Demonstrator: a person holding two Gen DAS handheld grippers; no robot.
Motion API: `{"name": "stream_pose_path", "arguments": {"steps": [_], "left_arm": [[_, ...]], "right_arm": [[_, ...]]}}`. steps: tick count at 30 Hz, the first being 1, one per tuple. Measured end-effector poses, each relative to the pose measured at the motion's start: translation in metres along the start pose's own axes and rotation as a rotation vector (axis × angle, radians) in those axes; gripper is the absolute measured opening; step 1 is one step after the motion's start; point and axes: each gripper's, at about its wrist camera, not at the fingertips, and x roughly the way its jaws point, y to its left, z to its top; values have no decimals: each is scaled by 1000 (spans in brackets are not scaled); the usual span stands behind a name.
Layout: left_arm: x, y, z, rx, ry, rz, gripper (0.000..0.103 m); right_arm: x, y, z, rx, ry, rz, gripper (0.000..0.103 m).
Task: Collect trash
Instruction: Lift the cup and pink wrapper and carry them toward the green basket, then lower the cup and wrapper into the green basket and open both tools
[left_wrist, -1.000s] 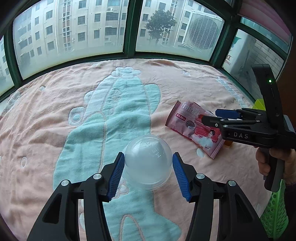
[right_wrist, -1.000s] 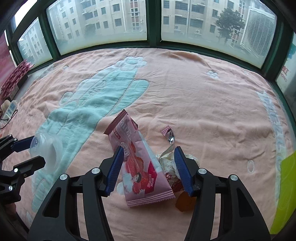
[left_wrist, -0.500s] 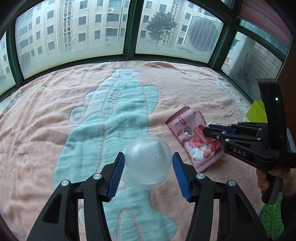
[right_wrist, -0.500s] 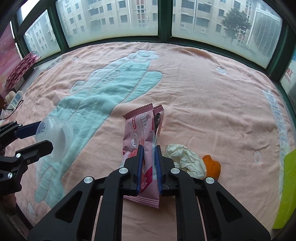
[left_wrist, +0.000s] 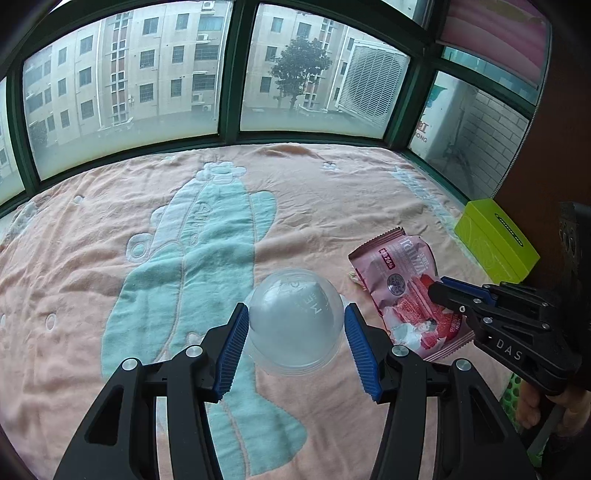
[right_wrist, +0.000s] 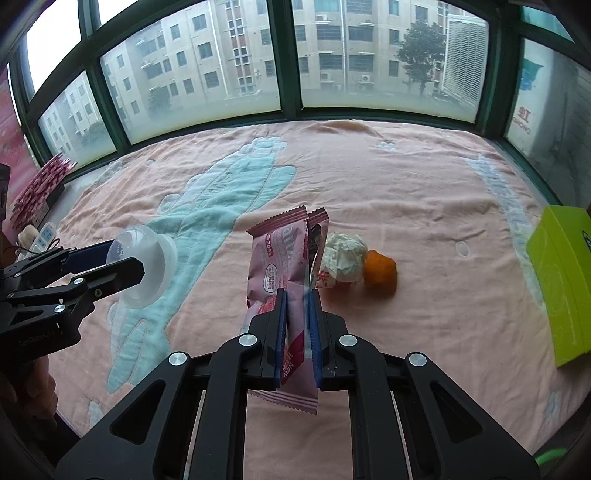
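Note:
My left gripper (left_wrist: 293, 326) is shut on a clear plastic dome lid (left_wrist: 293, 325) and holds it above the pink blanket; the lid also shows in the right wrist view (right_wrist: 142, 267). My right gripper (right_wrist: 298, 299) is shut on a pink snack wrapper (right_wrist: 284, 258), lifted off the blanket; the wrapper also shows in the left wrist view (left_wrist: 404, 284). A crumpled white paper wad (right_wrist: 341, 260) and an orange peel piece (right_wrist: 380, 271) lie on the blanket just beyond the wrapper.
A pink blanket (right_wrist: 388, 192) with a teal cactus pattern covers the surface. A lime green box (right_wrist: 565, 273) sits at the right edge. Green-framed windows (left_wrist: 229, 74) ring the far side. A power strip (right_wrist: 42, 236) lies at the left edge.
My right gripper closed on the pink wrapper and lifted it upright off the blanket, uncovering the paper wad and orange peel. My left gripper kept holding the lid.

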Motion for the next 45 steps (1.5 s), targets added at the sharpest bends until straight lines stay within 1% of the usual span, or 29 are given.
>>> {"name": "stream_pose_path", "arguments": {"steps": [8,14,22,26,30,37,45], "left_arm": [[-22,-45,-7,65,-30,-66,52],[-32,-88,-16,116,-36,-137,52],[-38,-142,-28,185,-29,-226,52],[-41,-169,-32,220,-24,-268,52],[-44,-190,-37,250,-20,-301,52],[-48,-216,-42,290,-18,-342,52],[-53,-241,-47,328,-14,-381,52]], "right_arm": [[-69,-19,-38,103,-88,-67,12],[-116,-39,-70,202,-142,-125,12],[-166,-64,-109,272,-191,-259,12],[-185,-75,-127,307,-198,-319,12],[-198,-88,-144,350,-201,-356,12],[-217,-105,-170,404,-199,-437,12],[-231,-127,-197,480,-190,-489,15]]}}
